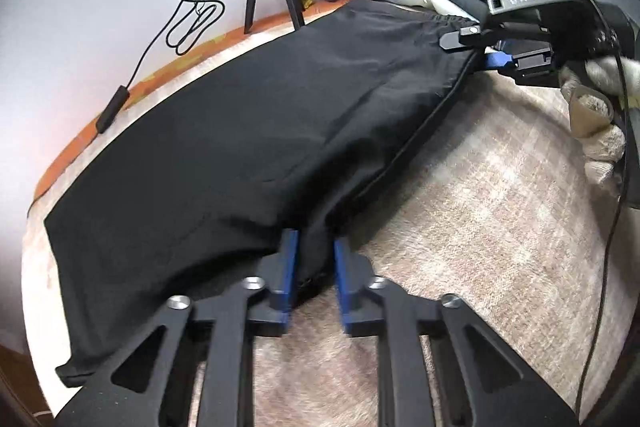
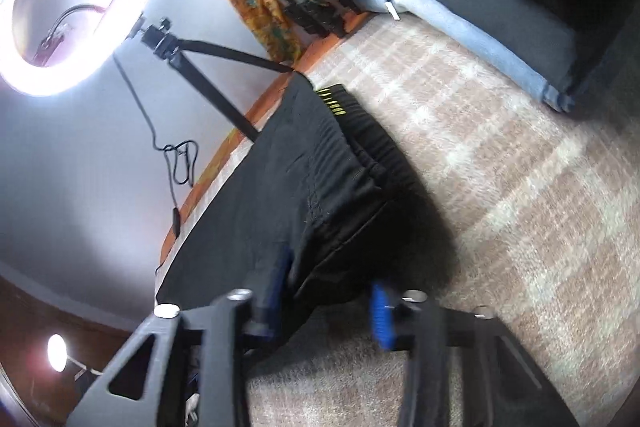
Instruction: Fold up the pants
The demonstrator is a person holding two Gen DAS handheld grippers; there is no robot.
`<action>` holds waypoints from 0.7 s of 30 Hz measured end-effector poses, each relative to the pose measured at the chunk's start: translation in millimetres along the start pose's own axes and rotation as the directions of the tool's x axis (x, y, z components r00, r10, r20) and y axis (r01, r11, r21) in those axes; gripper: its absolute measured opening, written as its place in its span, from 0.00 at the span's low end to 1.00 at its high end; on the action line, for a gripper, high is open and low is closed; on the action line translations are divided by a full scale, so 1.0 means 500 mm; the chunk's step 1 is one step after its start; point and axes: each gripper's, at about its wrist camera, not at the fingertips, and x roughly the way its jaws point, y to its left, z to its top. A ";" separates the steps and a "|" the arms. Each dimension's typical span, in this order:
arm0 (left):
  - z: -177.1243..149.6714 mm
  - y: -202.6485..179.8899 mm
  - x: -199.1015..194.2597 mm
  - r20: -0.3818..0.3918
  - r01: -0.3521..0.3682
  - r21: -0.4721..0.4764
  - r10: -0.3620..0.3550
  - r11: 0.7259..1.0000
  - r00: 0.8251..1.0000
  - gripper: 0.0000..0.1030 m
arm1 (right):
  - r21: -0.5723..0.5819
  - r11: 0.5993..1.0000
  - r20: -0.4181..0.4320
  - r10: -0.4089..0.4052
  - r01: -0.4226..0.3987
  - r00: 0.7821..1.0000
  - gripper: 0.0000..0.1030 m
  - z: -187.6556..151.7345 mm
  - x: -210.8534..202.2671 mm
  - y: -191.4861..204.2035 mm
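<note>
Left view: black pants (image 1: 240, 131) lying lengthwise along bed (image 1: 500, 207) far edge, left gripper (image 1: 316, 267) pinching fold. Right view only: ribbed waistband (image 2: 360, 131); right gripper (image 2: 328, 303) narrow, straddling fabric edge, grip unclear.

Black pants (image 1: 248, 131), folded lengthwise, spread flat on a beige plaid surface along its orange-trimmed edge. Ribbed elastic waistband (image 2: 372, 143) bearing yellow lettering at one end; near edge bunched and lifted slightly.
</note>
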 end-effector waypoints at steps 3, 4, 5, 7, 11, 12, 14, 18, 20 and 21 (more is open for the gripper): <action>0.006 0.036 -0.039 0.046 0.110 -0.078 -0.107 0.991 0.993 0.11 | -0.071 0.997 0.044 0.021 -0.018 0.999 0.16 0.010 -0.023 0.028; 0.008 0.044 -0.047 0.058 0.139 -0.094 -0.134 0.986 0.989 0.11 | -0.098 0.995 0.059 0.026 -0.020 0.998 0.15 0.012 -0.033 0.037; 0.007 0.048 -0.052 0.061 0.165 -0.103 -0.159 0.981 0.985 0.11 | -0.130 0.991 0.079 0.022 -0.012 0.997 0.15 0.016 -0.044 0.047; 0.002 0.045 -0.046 0.051 0.186 -0.107 -0.181 0.977 0.982 0.11 | -0.181 0.983 0.090 -0.006 0.022 0.996 0.15 0.019 -0.049 0.056; -0.023 0.007 -0.008 -0.033 0.163 -0.042 -0.164 0.986 0.986 0.15 | -0.162 0.984 0.036 -0.073 0.078 0.997 0.16 0.007 -0.025 0.033; -0.026 0.002 -0.007 -0.036 0.155 -0.026 -0.156 0.988 0.987 0.17 | -0.161 0.982 0.014 -0.093 0.094 0.996 0.20 0.004 -0.016 0.025; -0.025 -0.005 -0.013 -0.038 0.146 -0.014 -0.146 0.989 0.988 0.30 | -0.153 0.981 -0.008 -0.124 0.121 0.992 0.33 0.002 -0.013 0.010; -0.008 -0.013 -0.047 0.015 0.141 -0.025 -0.141 0.990 0.990 0.39 | -0.104 0.987 0.003 -0.125 0.124 0.992 0.41 0.011 -0.051 -0.027; 0.004 -0.032 -0.065 0.058 0.138 -0.005 -0.137 0.990 0.989 0.47 | -0.071 0.992 0.015 -0.101 0.101 0.995 0.46 0.019 -0.082 -0.041; 0.011 -0.041 -0.069 0.074 0.145 -0.001 -0.145 0.989 0.987 0.49 | -0.064 0.994 0.026 -0.093 0.094 0.995 0.50 0.023 -0.099 -0.046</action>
